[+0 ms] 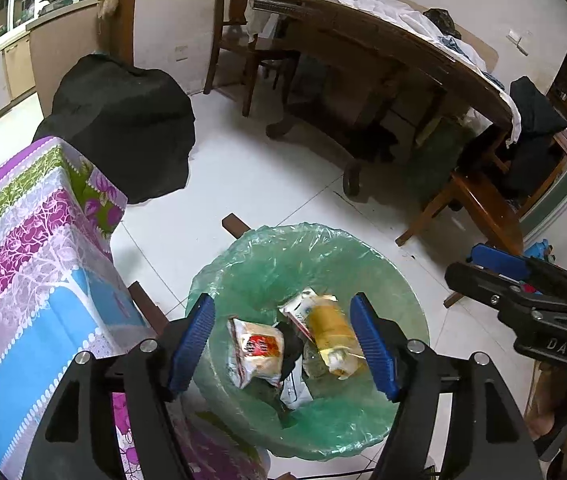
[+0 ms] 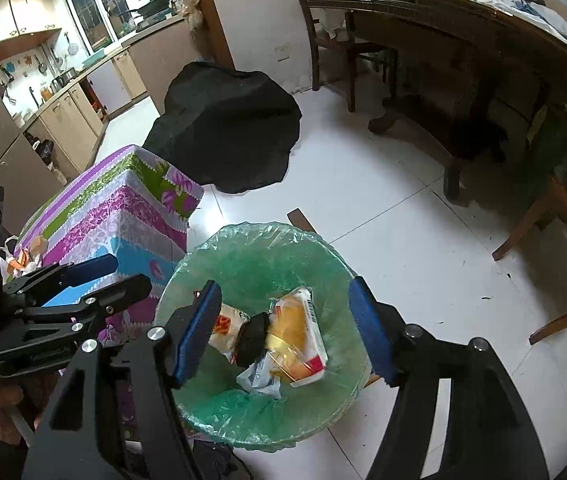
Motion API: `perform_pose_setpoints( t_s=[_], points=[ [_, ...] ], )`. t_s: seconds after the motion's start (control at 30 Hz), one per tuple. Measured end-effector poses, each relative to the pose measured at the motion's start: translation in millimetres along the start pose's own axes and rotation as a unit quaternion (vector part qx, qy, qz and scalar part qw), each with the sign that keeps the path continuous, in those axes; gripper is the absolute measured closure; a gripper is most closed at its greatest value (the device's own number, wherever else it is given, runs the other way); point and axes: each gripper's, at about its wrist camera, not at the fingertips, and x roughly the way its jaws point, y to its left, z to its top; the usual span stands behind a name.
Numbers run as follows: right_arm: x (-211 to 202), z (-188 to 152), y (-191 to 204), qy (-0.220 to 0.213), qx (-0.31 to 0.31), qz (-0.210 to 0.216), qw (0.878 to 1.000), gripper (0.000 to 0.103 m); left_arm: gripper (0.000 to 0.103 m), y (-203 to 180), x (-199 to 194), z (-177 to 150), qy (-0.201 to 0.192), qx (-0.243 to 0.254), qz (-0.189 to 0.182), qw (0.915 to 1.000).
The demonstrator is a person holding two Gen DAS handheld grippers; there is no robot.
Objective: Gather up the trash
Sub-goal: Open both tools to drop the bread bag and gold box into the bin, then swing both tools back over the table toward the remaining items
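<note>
We see crumpled snack wrappers and a yellow packet lying in the green-lined trash bin. Both our left gripper and right gripper hang open and empty above it (blue pads apart). A floral-clothed table stands just beside the bin, a black-draped object behind it.

We saw a translucent green bin liner, a yellow-and-white wrapper, a red-and-white packet, blue ribbed gripper pads, a purple, green and blue floral cloth, a black cover, white floor tiles.
</note>
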Motion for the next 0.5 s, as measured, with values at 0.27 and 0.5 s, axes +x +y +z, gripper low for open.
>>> perform_pose_setpoints(
  t_s=[0.27, 0.5],
  points=[
    [0.0, -1.3, -1.6, -0.001, 0.000, 0.002, 1.000, 0.040, 0.032, -4.0, 2.1, -1.8, 0.001, 0.007, 0.002, 1.0000],
    [-3.1, -0.2, -2.7, -0.002, 0.000, 0.004, 1.000, 0.040, 0.032, -2.9, -2.7, -2.8, -0.002, 0.009, 0.007, 0.9999]
  ],
)
